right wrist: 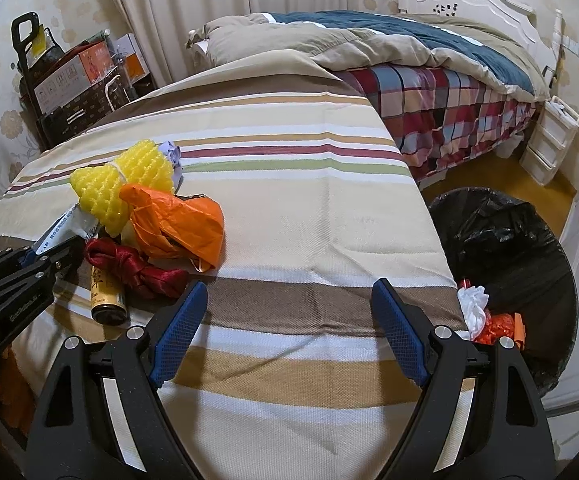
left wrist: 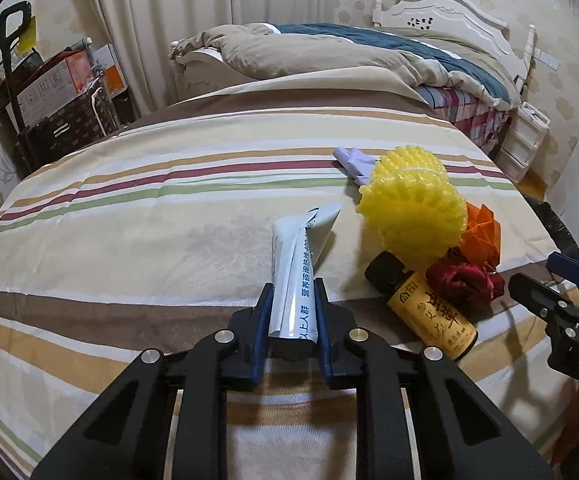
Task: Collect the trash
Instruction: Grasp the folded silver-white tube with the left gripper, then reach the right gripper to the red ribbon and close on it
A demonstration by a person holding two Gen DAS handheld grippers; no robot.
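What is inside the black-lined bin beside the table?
In the bin, near its front rim, lie a white crumpled wad and orange-red scraps. The table edge and the right tongs cover the bin's near part; the rest is too dark to read.

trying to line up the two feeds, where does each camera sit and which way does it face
Left wrist: on the left gripper, angled down across the striped cloth toward the bed; its jaws pinch a white packet; the right gripper shows at the right edge.
Right wrist: on the right gripper, jaws open over bare cloth, bin at right.
Shared: yellow net, bottle, bed.
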